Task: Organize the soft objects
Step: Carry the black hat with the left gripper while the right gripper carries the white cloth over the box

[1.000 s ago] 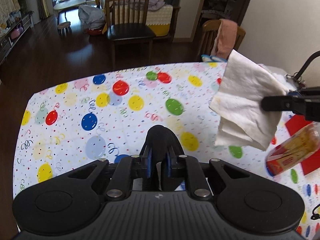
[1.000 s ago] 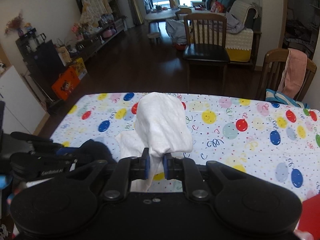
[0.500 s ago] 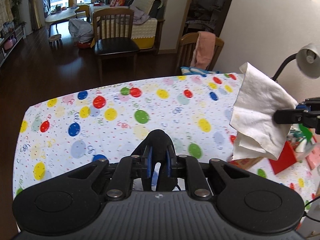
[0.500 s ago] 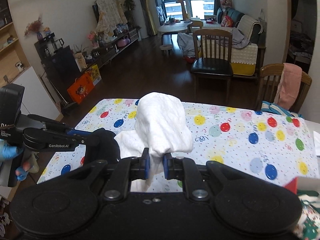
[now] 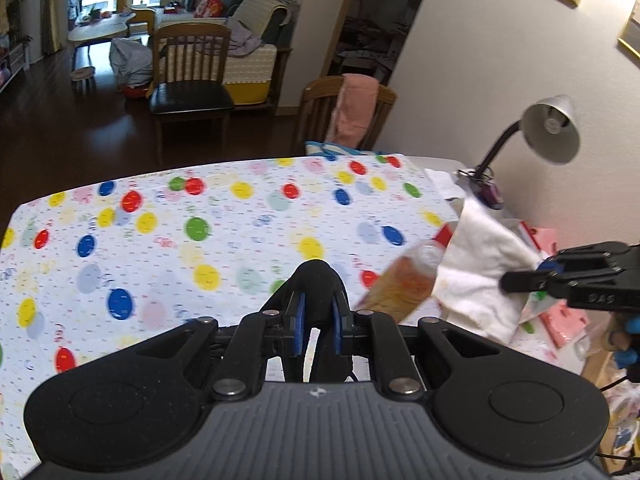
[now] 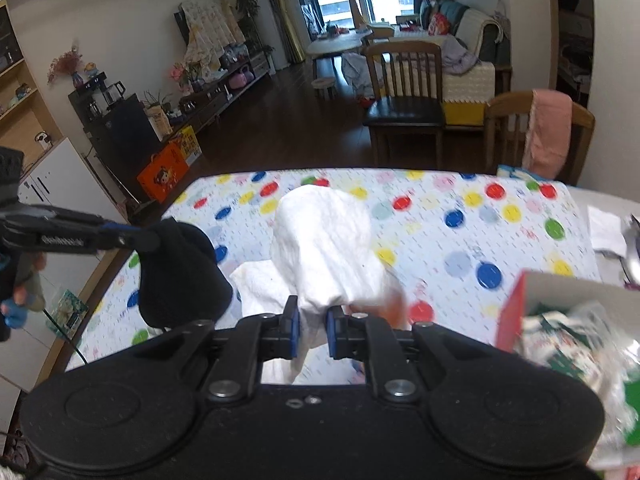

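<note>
My left gripper [image 5: 316, 322] is shut on a black soft cloth [image 5: 318, 280], which bulges above the blue pads and hangs below them. In the right wrist view that black cloth [image 6: 180, 276] dangles from the left gripper [image 6: 150, 240] at the left. My right gripper [image 6: 313, 328] is shut on a white towel [image 6: 328, 252] that stands up in a lump above the pads. In the left wrist view the white towel [image 5: 480, 276] hangs from the right gripper [image 5: 516, 280] at the right, over the table's cluttered end. Both cloths are held above the balloon-print tablecloth [image 5: 200, 240].
A clear bottle of orange liquid [image 5: 404, 284] lies near the towel. A red box [image 6: 516, 308] with green-and-white packets [image 6: 572, 344] sits at the right. A desk lamp [image 5: 548, 128], pink items [image 5: 560, 320] and wooden chairs [image 5: 188, 80] border the table. A person's blue-gloved fingers [image 5: 626, 344] hold the right gripper.
Both grippers have risen and swung to the right with their cloths still held. The lamp, box and clutter at the table's right end have come into view.
</note>
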The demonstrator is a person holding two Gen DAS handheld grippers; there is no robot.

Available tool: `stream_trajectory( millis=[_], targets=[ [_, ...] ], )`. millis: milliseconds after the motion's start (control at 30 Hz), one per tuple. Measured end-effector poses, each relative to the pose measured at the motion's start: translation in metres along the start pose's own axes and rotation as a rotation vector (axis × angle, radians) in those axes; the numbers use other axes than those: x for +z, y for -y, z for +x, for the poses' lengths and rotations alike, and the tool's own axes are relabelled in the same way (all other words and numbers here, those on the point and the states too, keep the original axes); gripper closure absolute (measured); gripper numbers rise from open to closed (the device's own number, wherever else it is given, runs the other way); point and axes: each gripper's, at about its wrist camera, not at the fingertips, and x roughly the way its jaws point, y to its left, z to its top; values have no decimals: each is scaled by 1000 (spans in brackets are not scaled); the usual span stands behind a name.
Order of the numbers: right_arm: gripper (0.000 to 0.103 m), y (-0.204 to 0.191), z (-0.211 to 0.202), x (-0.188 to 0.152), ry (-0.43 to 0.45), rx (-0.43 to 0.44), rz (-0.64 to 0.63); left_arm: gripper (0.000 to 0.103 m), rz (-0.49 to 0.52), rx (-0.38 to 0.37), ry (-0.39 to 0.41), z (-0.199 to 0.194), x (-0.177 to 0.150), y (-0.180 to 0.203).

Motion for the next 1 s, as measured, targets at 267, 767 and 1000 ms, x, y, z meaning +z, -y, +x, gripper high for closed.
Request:
stream_trajectory(
  millis=[267, 767, 1000],
  targets=[
    [91, 55, -39, -29, -61, 8, 26, 90, 50, -61, 8, 4, 14, 76],
    [91, 186, -111, -49, -23, -109, 102, 90, 180, -154, 17, 51, 61, 225],
    [91, 235, -129, -68, -21, -163, 140, 89, 267, -207, 7, 79, 78, 297]
  ],
)
